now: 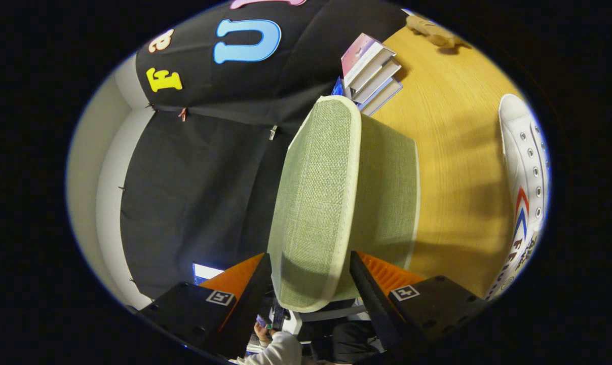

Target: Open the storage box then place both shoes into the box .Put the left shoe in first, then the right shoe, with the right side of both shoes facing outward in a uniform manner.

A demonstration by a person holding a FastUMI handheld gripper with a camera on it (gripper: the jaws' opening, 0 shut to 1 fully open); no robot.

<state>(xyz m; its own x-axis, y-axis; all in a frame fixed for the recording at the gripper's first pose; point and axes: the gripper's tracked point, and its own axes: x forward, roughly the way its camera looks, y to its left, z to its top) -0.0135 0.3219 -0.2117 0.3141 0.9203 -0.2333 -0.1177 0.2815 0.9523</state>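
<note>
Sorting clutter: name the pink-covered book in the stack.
The top book of the stack, beyond the green fabric lid that the tongs clamp; those beneath show no pink.

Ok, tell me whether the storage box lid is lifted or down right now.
Lifted. The green fabric lid stands raised on edge between the gripper fingers, which sit on either side of its rim; whether both press on it, cannot tell.

Green fabric lid stands between the jaws of the gripper — white shoe well apart on the table
</note>
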